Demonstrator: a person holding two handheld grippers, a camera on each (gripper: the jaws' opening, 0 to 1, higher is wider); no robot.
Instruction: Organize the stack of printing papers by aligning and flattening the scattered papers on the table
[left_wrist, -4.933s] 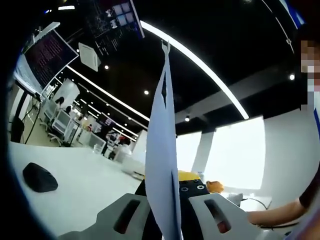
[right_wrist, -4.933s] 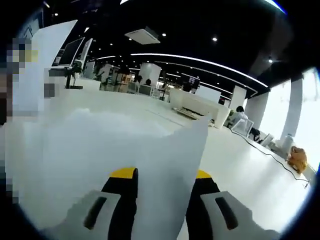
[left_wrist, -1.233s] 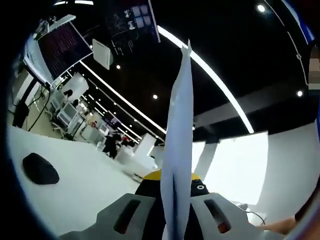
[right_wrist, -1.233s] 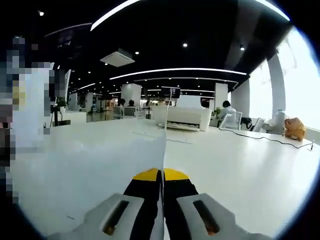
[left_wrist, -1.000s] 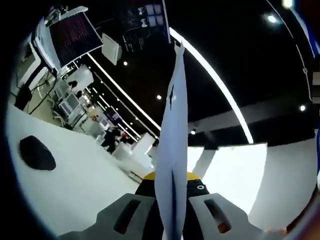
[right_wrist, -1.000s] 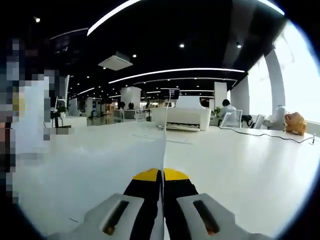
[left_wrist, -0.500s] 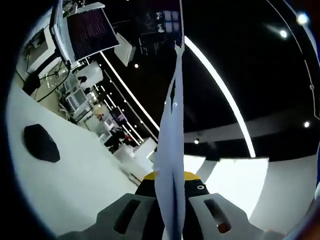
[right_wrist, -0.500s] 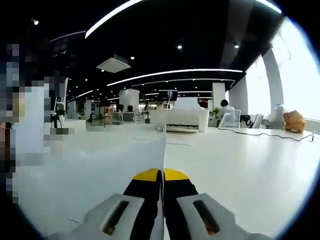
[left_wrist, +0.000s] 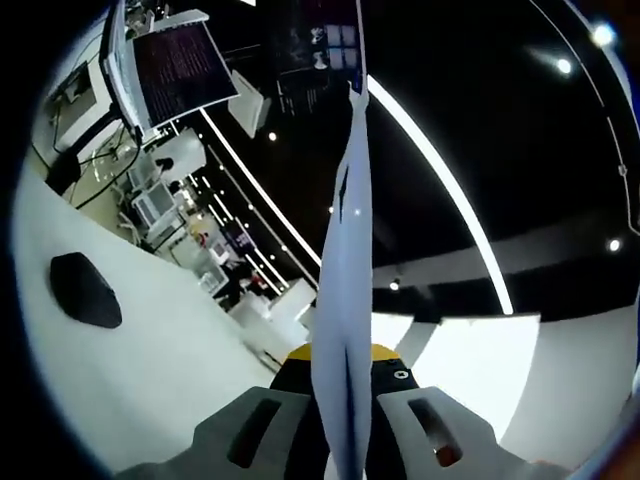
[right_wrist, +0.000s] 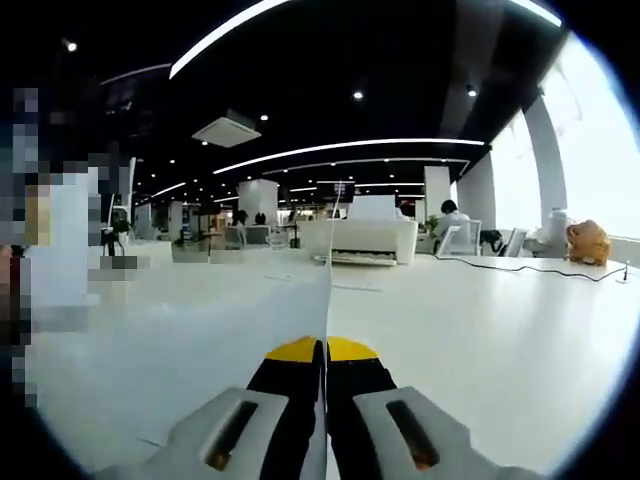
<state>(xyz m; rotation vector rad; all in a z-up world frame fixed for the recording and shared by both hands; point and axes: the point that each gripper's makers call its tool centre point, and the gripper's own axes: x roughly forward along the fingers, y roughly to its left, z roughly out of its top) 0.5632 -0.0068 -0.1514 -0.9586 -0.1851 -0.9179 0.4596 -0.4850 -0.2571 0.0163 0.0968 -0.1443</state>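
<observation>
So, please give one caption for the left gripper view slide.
Left hand-held gripper clamps printing papers edge-on above the white table.

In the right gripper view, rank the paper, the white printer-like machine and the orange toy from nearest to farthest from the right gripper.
1. The paper, clamped in the right gripper and spreading to its left.
2. The white printer-like machine, straight ahead across the table.
3. The orange toy, far right by the bright windows; it looks about as far as the machine, so too close to call.
</observation>
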